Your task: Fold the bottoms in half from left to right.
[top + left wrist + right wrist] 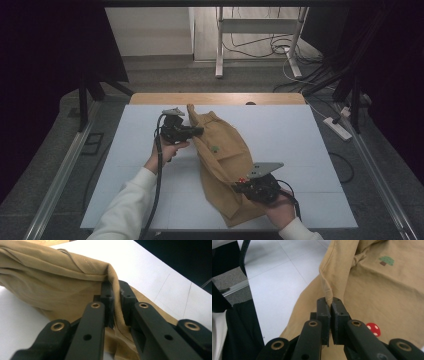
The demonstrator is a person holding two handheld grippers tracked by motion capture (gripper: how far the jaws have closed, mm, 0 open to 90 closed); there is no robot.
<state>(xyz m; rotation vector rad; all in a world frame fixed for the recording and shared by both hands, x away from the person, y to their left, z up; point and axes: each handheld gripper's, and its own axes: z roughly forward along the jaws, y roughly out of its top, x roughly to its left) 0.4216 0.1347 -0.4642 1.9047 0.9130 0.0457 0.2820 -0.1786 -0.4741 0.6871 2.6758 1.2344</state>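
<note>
A soft, tan cotton garment (pixel 220 160) with a fine ribbed weave lies rumpled and lengthwise on the smooth white table (pixel 300 145), a small green tree and a red spotted mushroom printed on it. The left gripper (pixel 115 306) has its black jaws clamped on a folded hem at the far end. The right gripper (pixel 330 315) pinches a raised edge at the near end, jaws closed tight on the cloth.

Overall light: even, soft, seemingly from overhead.
High view: white table (pixel 280 135) bright; surrounding curtains and floor dim, slightly grainy.
Shadows: faint, short, under the tan cloth (pixel 220 160).
Left gripper view: near black links soft, cloth folds sharper.
Right gripper view: sharp centre, blurred corners.
Glare: none noted.
</note>
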